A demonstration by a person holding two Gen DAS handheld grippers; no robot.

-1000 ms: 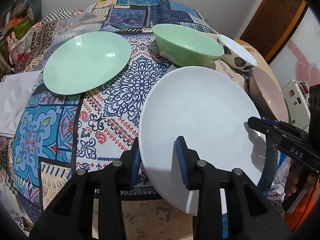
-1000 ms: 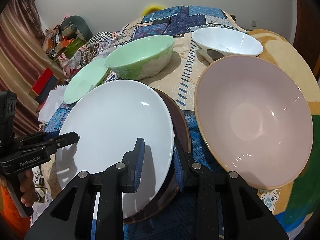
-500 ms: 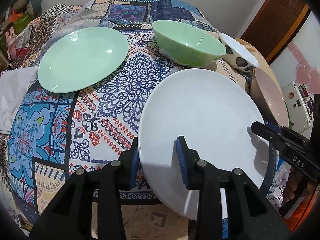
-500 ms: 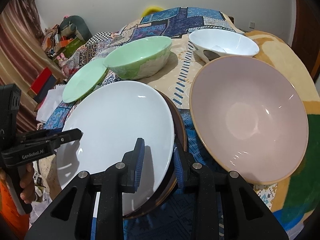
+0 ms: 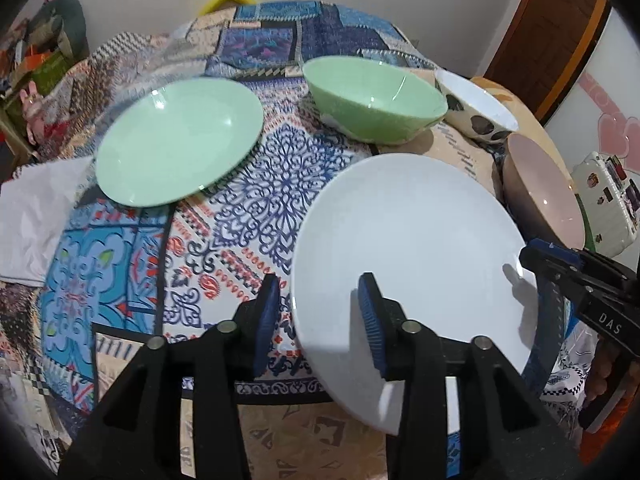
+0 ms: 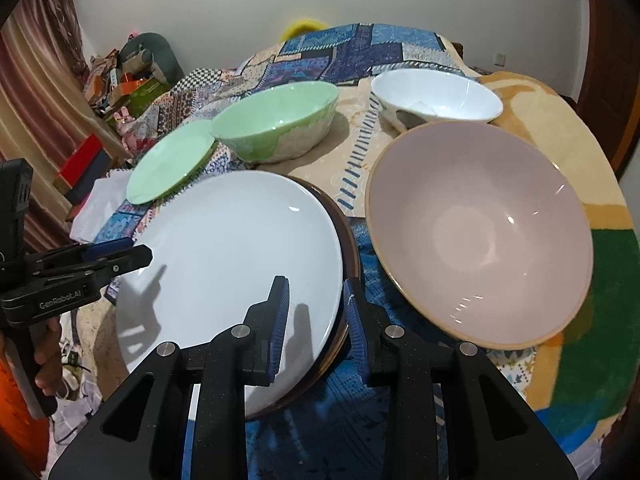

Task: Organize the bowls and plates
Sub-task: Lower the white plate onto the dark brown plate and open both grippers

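White plate (image 5: 408, 248) lying on a dark brown plate (image 6: 350, 248), atop the patterned quilt (image 5: 120, 264). Left gripper (image 5: 316, 316) astride the white plate's rim at 9 o'clock, jaws opening, blue pads clear of the rim on both sides. Right gripper (image 6: 314, 320) at the stack's 4 o'clock edge, narrowly spread, straddling both rims; whether the pads actually press cannot be told. Both tools angled steeply downward, each held from below by a hand (image 6: 46, 360). Green plate (image 5: 176, 140) at 10 o'clock of the white plate, well apart. Green bowl (image 5: 376, 100) at 12 o'clock, spotted white bowl (image 5: 476, 112) just beside it, pink bowl (image 6: 476, 232) at 3 o'clock, near the stack.
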